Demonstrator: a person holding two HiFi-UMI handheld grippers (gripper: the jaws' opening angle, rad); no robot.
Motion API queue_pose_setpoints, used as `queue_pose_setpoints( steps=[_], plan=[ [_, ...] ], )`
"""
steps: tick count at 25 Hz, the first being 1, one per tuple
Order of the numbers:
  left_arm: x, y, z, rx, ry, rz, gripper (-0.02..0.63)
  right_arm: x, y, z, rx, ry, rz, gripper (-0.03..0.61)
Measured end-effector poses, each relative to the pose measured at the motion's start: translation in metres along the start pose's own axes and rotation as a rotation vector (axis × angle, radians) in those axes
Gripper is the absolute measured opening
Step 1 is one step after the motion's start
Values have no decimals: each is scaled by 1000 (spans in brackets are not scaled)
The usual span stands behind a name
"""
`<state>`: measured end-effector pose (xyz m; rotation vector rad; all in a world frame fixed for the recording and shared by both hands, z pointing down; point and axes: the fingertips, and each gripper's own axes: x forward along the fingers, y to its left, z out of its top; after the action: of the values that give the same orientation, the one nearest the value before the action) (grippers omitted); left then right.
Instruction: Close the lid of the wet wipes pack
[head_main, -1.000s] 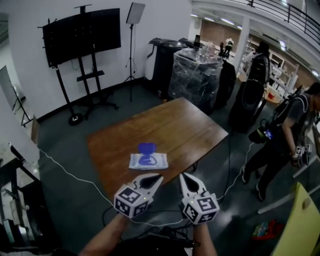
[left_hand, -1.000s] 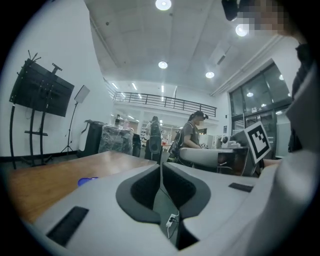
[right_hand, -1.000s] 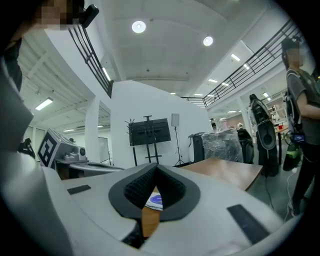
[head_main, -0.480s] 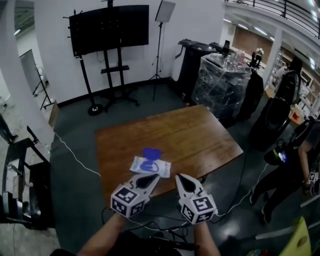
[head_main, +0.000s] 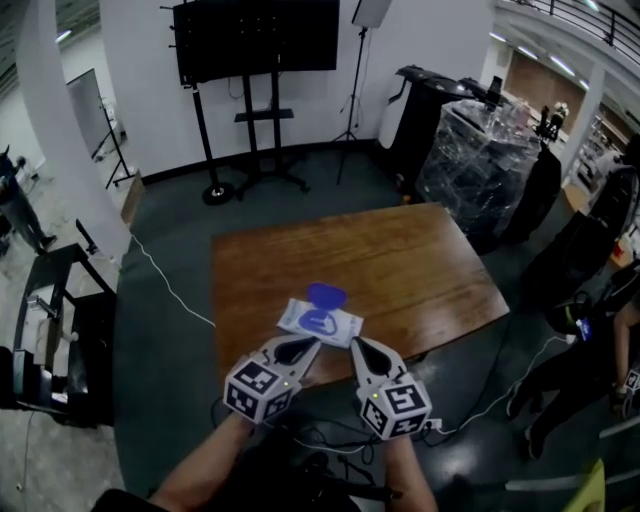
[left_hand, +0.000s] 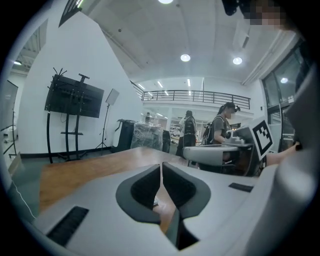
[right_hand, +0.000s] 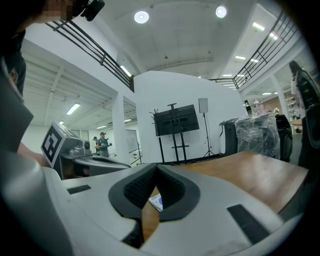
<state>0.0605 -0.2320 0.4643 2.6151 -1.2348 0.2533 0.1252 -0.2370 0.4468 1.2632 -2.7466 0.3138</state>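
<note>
The wet wipes pack (head_main: 322, 323) lies flat near the front edge of the wooden table (head_main: 400, 270), its blue lid (head_main: 327, 296) standing open at the pack's far side. My left gripper (head_main: 307, 346) is shut and empty, its tips just short of the pack's near left corner. My right gripper (head_main: 356, 344) is also shut and empty, just in front of the pack's near right corner. In the left gripper view the left gripper's (left_hand: 161, 167) jaws meet with nothing between them. In the right gripper view a corner of the pack (right_hand: 156, 202) shows below the right gripper (right_hand: 156, 168).
Cables (head_main: 170, 290) run across the dark floor left of the table and under its front edge. A screen on a stand (head_main: 255, 40) and a plastic-wrapped pallet (head_main: 480, 150) stand beyond the table. A person (head_main: 610, 330) is at the right, a black cart (head_main: 60, 330) at the left.
Both grippers have moved forward and a little down, from well short of the table's front edge to just before the pack. Their jaws stayed shut. The pack has not moved.
</note>
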Motion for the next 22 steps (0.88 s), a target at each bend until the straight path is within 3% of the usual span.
queue_pose_setpoints(
  steps=[16,22],
  plan=[
    [41,66,-19,13,40,-106,12,61,-11,-20,0,99,-98,11],
    [69,90,-29,39,107,-136,12,75,-17,-15,-12,113,-106,11]
  ],
)
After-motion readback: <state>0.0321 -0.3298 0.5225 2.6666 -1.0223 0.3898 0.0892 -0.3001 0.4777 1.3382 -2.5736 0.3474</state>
